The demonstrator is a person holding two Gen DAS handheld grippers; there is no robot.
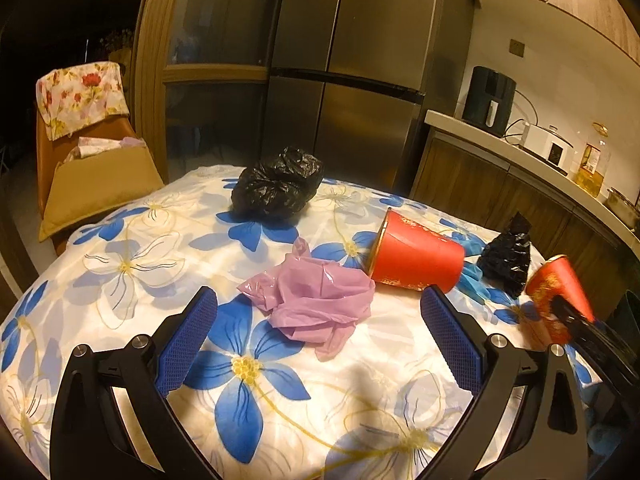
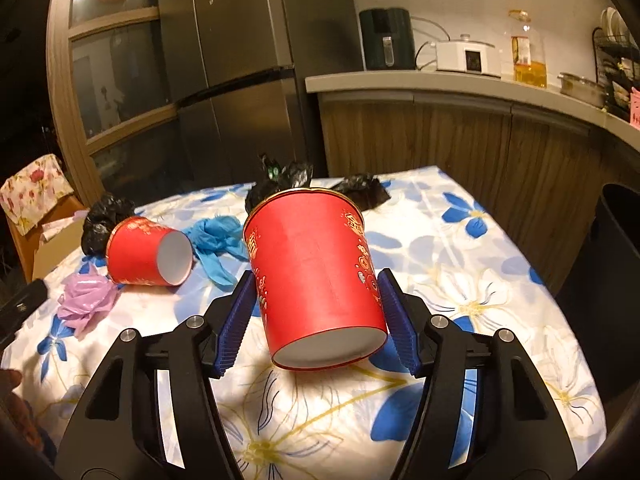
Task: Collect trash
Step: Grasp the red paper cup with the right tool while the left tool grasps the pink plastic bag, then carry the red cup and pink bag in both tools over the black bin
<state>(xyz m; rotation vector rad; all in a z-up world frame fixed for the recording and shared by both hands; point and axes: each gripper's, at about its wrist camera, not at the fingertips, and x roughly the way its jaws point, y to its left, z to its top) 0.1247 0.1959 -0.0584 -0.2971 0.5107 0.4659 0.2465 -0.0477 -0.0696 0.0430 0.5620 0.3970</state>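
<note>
My right gripper [image 2: 316, 284] is shut on a red paper cup [image 2: 316, 280] and holds it above the floral tablecloth [image 2: 480, 280]; the held cup also shows in the left wrist view [image 1: 560, 284]. My left gripper [image 1: 320, 312] is open, its fingers either side of a crumpled pink plastic bag [image 1: 316, 300], just above it. A second red cup [image 1: 416, 258] lies on its side behind the bag, also in the right wrist view [image 2: 148, 252]. A blue glove [image 2: 216, 244] lies beside it. Black plastic bags [image 1: 278, 184] [image 1: 508, 256] lie farther back.
A dark bin [image 2: 616, 264] stands off the table's right edge. A kitchen counter [image 2: 440, 80] with appliances and an oil bottle runs behind. A steel fridge [image 1: 352, 80] stands beyond the table. A chair [image 1: 88, 160] with a cushion is at the far left.
</note>
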